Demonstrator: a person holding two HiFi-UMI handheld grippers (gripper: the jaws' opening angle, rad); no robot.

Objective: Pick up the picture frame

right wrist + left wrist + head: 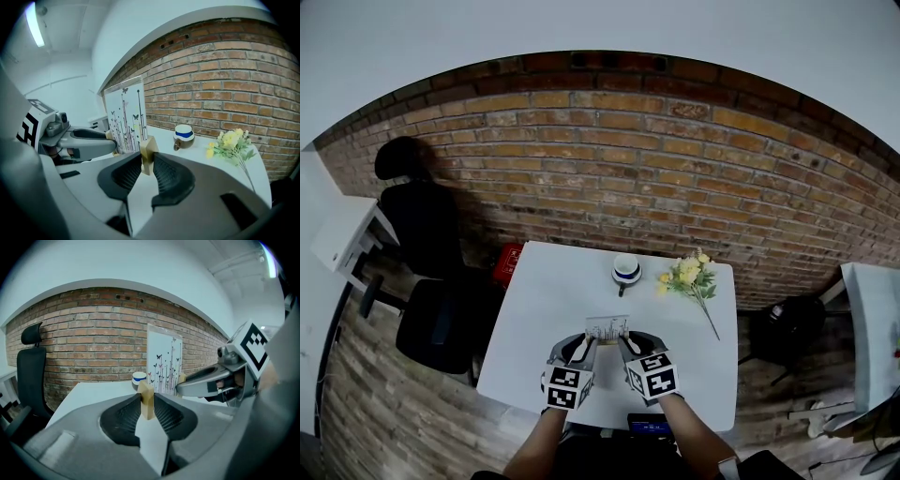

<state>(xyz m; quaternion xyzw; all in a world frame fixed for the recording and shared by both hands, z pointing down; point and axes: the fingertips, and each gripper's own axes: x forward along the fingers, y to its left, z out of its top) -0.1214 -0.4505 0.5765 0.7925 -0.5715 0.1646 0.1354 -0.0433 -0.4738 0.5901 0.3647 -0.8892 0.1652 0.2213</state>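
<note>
The picture frame (pixel 607 327) is a clear upright panel printed with thin stems and butterflies, standing on two pale wooden end blocks. It sits between my two grippers over the near half of the white table (pixel 553 300). My left gripper (pixel 592 340) is shut on the left wooden block (pixel 146 399), and the panel (pixel 164 364) rises just beyond it. My right gripper (pixel 623 340) is shut on the right wooden block (pixel 148 151), with the panel (pixel 125 115) to its left. I cannot tell whether the blocks touch the tabletop.
A white mug with a blue band (pixel 626 270) and a bunch of yellow flowers (pixel 692 277) lie at the table's far side, before the brick wall (pixel 609 159). A black office chair (pixel 427 244) stands to the left, a second white desk (pixel 867 328) to the right.
</note>
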